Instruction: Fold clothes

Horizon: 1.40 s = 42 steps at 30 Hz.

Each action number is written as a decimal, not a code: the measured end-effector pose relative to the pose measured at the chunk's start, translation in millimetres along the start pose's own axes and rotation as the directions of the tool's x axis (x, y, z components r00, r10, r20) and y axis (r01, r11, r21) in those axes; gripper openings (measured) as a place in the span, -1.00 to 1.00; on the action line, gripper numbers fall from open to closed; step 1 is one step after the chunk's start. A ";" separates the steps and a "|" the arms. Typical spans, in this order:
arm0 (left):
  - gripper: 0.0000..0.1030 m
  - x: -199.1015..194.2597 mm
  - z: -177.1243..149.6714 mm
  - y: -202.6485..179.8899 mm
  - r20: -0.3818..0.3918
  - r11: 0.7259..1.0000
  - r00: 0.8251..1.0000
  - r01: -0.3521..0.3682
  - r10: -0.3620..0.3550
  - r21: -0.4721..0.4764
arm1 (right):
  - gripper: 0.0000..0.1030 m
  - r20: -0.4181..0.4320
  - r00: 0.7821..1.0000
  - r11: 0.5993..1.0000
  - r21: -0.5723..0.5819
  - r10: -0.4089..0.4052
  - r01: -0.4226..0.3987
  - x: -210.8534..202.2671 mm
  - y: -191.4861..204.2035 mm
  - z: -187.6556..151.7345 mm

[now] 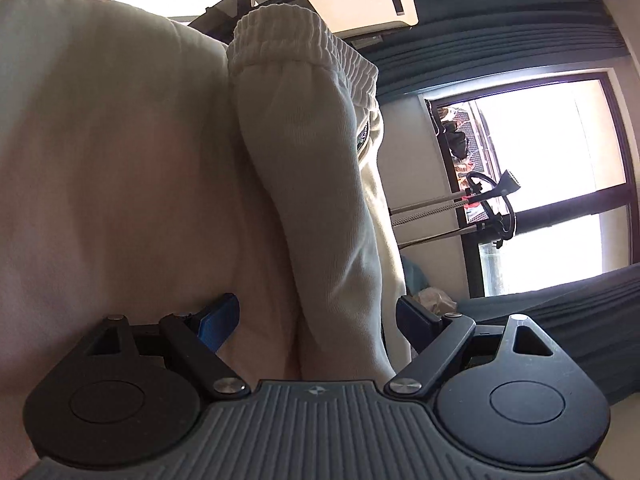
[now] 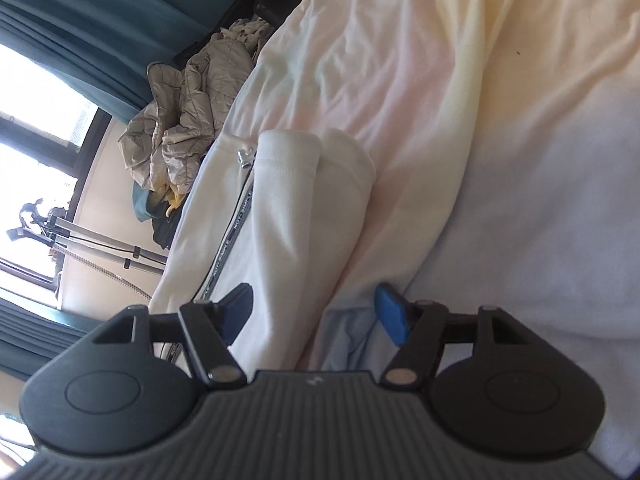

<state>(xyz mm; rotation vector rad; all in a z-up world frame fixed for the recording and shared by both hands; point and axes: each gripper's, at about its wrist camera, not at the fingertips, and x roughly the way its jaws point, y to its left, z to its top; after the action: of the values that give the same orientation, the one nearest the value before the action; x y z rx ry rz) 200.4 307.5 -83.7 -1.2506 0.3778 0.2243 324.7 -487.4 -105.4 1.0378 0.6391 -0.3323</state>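
Left wrist view, tongs: left tongs (image 1: pixel 316 316) spread, a folded sleeve (image 1: pixel 320 184) between the pads, unpinched.
Right tongs: right tongs (image 2: pixel 316 312) spread too, over the white zip sweatshirt (image 2: pixel 280 208) on the bed (image 2: pixel 520 160).
Doing it well: probably press the fold flat, cuff (image 1: pixel 296 36) aligned.
Count: one sweatshirt, two tongs, one crumpled quilted jacket (image 2: pixel 188 112) beyond.

place: we read this as a home bedroom
bed: pale sheet (image 2: pixel 520 160) fills the right wrist view from 12 to 4 o'clock, soft and rumpled
curtains: teal drapes (image 2: pixel 80 20) at 10 o'clock, same drapes (image 1: pixel 500 32) at 1 o'clock in the left wrist view
window: dark-framed window (image 1: pixel 560 160) at 3 o'clock, bright daylight
clutter: crumpled quilted jacket (image 2: pixel 188 120) heaped beside the bed at 10 o'clock
appliance: wall air conditioner (image 1: pixel 360 4) at 12 o'clock
stand: metal-pole stand (image 2: pixel 100 248) at 9 o'clock by the window
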 end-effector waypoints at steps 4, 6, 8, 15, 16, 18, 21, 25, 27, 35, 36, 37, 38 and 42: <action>0.69 24.0 9.8 -8.0 0.015 0.994 1.000 -0.015 0.014 0.108 | 0.40 0.052 0.999 0.998 -0.062 -0.008 0.011 29.8 3.7 16.8; 0.68 33.7 13.5 -10.0 0.031 0.991 0.999 -0.016 0.012 0.133 | 0.43 0.069 0.998 0.995 -0.101 -0.010 0.017 45.1 6.7 24.4; 0.57 42.0 15.8 -12.0 0.054 0.989 0.998 -0.021 0.013 0.147 | 0.42 0.087 0.996 0.991 -0.123 -0.037 0.048 56.9 8.0 26.0; -0.57 37.1 18.8 -18.8 0.122 0.997 0.992 -0.034 0.025 0.068 | -0.70 0.216 0.976 0.979 -0.198 -0.013 0.057 49.5 30.0 16.4; -0.62 31.2 19.8 -22.0 0.126 0.998 0.992 -0.016 0.008 0.069 | -0.77 0.237 0.971 0.975 -0.218 0.008 0.045 41.7 35.4 15.0; -0.67 15.1 24.5 -27.2 0.131 0.997 0.991 0.022 -0.031 0.073 | -0.79 0.274 0.960 0.971 -0.238 0.061 0.006 22.4 43.4 14.8; -0.68 -9.0 28.1 -34.2 0.129 0.995 0.990 0.039 -0.051 0.093 | -0.80 0.285 0.953 0.976 -0.215 0.105 -0.043 -11.3 48.3 21.1; -0.68 -47.9 36.9 -41.1 0.118 0.998 0.992 0.038 -0.044 0.058 | -0.81 0.283 0.947 0.981 -0.160 0.150 -0.108 -54.2 38.6 24.5; -0.68 -74.9 43.7 -43.5 0.123 0.998 0.992 0.033 -0.039 0.055 | -0.81 0.257 0.949 0.982 -0.103 0.180 -0.158 -71.0 23.7 22.0; -0.66 -153.3 43.7 -30.7 0.043 0.978 0.996 -0.081 0.074 0.194 | -0.80 0.155 0.974 0.978 0.102 0.166 -0.183 -127.9 -56.4 -13.8; -0.66 -156.9 40.8 -27.1 0.034 0.972 0.995 -0.097 0.092 0.212 | -0.80 0.144 0.977 0.977 0.126 0.155 -0.174 -129.3 -64.4 -18.0; -0.66 -159.4 37.8 -23.3 0.028 0.969 0.995 -0.104 0.100 0.224 | -0.80 0.136 0.981 0.981 0.118 0.140 -0.156 -129.3 -66.2 -20.3; -0.65 -160.0 33.9 -19.0 0.031 0.967 0.995 -0.101 0.097 0.233 | -0.80 0.139 0.982 0.987 0.082 0.126 -0.138 -129.6 -64.4 -23.5; -0.59 -155.0 19.9 -14.0 0.076 0.933 0.985 -0.170 0.154 0.316 | -0.79 0.158 0.984 0.995 -0.057 0.086 -0.077 -129.3 -58.4 -36.3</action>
<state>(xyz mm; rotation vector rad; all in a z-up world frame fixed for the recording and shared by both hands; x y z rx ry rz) 66.6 328.3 -4.6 -0.8910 0.4557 0.3205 181.1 -488.8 -76.6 0.9751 0.4565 -0.3231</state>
